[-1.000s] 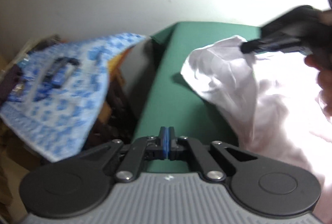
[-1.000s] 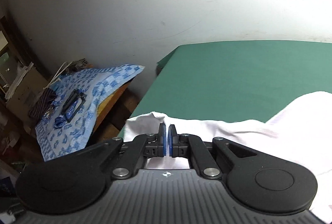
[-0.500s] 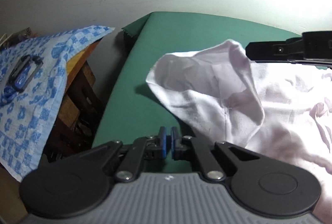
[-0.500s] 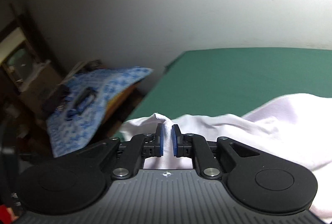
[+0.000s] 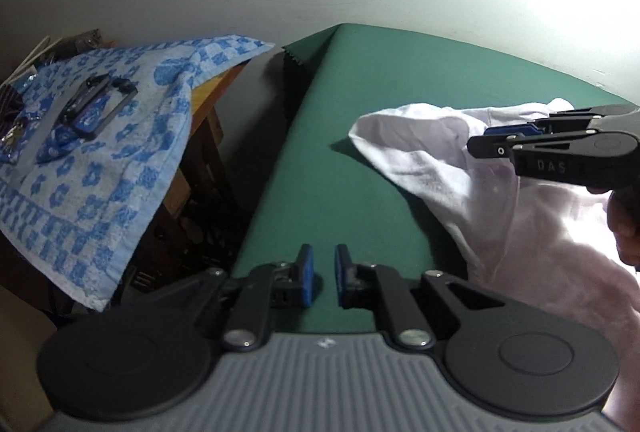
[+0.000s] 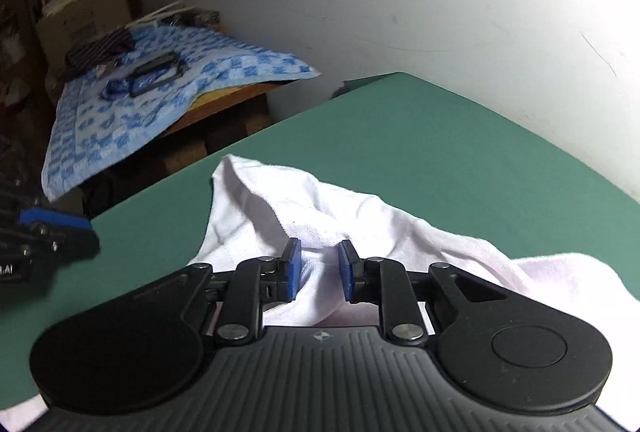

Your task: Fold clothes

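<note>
A smooth green cloth-covered tabletop [image 6: 460, 152] carries a crumpled white cotton garment [image 6: 360, 228] toward its five o'clock. The right tool [image 6: 318, 268], jaws opening, straddles a raised fold; the left tool [image 5: 322, 274], marked "DAS", opens over bare green.

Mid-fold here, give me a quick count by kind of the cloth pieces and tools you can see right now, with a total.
White garments on the green table: 1, the white garment
Blue patterned towels on the side stand: 1, the blue patterned towel
Tools: 2, the left tool with nothing between its pads, opening; the right tool over a fold of the garment, opening
Total: 4
</note>
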A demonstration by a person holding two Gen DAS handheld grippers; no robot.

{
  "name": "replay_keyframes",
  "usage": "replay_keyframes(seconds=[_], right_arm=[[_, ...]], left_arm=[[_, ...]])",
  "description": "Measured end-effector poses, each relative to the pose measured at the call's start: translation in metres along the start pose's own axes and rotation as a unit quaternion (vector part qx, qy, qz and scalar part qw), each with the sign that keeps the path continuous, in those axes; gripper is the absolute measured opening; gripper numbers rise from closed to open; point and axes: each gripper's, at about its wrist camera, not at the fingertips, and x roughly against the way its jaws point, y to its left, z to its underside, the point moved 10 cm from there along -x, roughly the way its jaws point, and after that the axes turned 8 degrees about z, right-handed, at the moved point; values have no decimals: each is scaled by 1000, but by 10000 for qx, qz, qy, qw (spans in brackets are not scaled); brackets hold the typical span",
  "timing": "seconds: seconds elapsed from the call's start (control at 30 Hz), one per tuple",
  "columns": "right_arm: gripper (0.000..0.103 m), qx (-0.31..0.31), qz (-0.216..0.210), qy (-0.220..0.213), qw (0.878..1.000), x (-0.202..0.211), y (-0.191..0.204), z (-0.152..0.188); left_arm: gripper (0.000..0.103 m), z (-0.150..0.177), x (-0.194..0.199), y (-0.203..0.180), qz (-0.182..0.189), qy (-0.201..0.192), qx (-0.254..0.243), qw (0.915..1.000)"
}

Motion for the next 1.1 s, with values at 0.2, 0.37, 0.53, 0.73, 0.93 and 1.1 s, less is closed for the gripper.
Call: replay_keyframes(seconds=[0.2, 0.37, 0.53, 0.73, 0.93, 1.1], right_arm=[[22, -615, -113, -28, 9980, 9, -11, -1], [25, -983, -790, -520, 9907, 47, -2, -20], [28, -792, -1899, 234, 9783, 34, 40, -14], [36, 241, -1266, 191, 9915, -1, 47, 1], [2, 61, -1557, 142, 9877, 16, 48, -11], [2, -81, -2085, -31, 9780, 36, 74, -31]], left_arm=[[9, -6, -4, -32, 415, -29, -188, 9990], [10, -5, -19, -50, 469, 67, -408, 9980], [10, 6, -24, -54, 471, 213, -424, 9978], [17, 13, -9, -45, 300, 157, -483, 9983], [26, 26, 4, -32, 133, 97, -415, 9990], [26, 36, 14, -14, 88, 81, 16, 9999]])
